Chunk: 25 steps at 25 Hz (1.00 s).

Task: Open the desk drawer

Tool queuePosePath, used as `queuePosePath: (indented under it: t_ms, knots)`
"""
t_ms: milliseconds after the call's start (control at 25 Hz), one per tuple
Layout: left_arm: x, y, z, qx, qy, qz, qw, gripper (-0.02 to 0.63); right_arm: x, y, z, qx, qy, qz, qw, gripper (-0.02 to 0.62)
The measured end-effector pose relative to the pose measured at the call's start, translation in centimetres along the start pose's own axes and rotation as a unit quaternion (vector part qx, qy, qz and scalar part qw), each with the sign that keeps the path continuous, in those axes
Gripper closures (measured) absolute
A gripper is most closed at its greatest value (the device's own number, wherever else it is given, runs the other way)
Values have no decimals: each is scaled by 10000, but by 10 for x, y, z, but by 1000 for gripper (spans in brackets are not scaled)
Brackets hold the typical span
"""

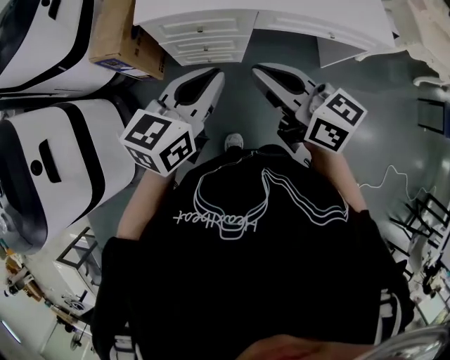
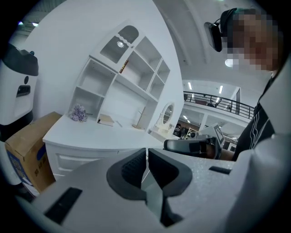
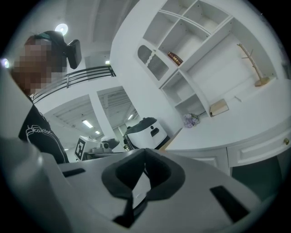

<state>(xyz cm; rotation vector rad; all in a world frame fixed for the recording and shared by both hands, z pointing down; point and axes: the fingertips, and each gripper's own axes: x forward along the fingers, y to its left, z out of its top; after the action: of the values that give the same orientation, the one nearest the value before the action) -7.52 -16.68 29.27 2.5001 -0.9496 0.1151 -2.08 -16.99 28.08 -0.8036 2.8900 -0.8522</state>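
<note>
The white desk [image 1: 211,10] stands ahead of me at the top of the head view. Its stack of drawers [image 1: 200,39] has all fronts flush and closed. My left gripper [image 1: 214,74] and right gripper [image 1: 259,69] hang side by side over the grey floor, short of the desk and touching nothing. Both have their jaws shut on nothing. In the left gripper view the dark pads [image 2: 134,166] meet, with the desk's drawer front [image 2: 68,161] beyond them. In the right gripper view the pads [image 3: 157,170] also meet, and a drawer with a small knob [image 3: 286,141] shows at the right.
A cardboard box [image 1: 123,39] leans by the desk's left end. Two large white-and-black machines [image 1: 63,162] [image 1: 35,42] stand on the left. An open shelf unit [image 2: 122,77] rises over the desk top. A thin cable [image 1: 383,179] lies on the floor at right.
</note>
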Motion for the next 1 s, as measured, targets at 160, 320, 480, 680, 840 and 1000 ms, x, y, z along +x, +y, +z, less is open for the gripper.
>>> queuePosePath:
  t_ms: [160,320,480,680,840,1000]
  knots:
    - [15,19,-12,-64,87,73,9999,600,5,-16,-8,65,39,-45,10000,589]
    - [34,42,-25,-149,193,215,9995,600,14,-43,-17,209,146,-104,9996,589]
    - [50,70,-37,-358,218,404,9983,599,28,-71,-31,392,299,-113,9987,588]
    - [71,105,-51,-494,249,615,9966,597,45,-104,-46,582,506,-103,9970,588]
    - [92,132,-65,-566,370,706,9952,568,60,-131,-60,766,701,-103,9945,589]
    - [110,163,-79,-695,423,907,9925,540,76,-160,-71,859,876,-115,9924,588]
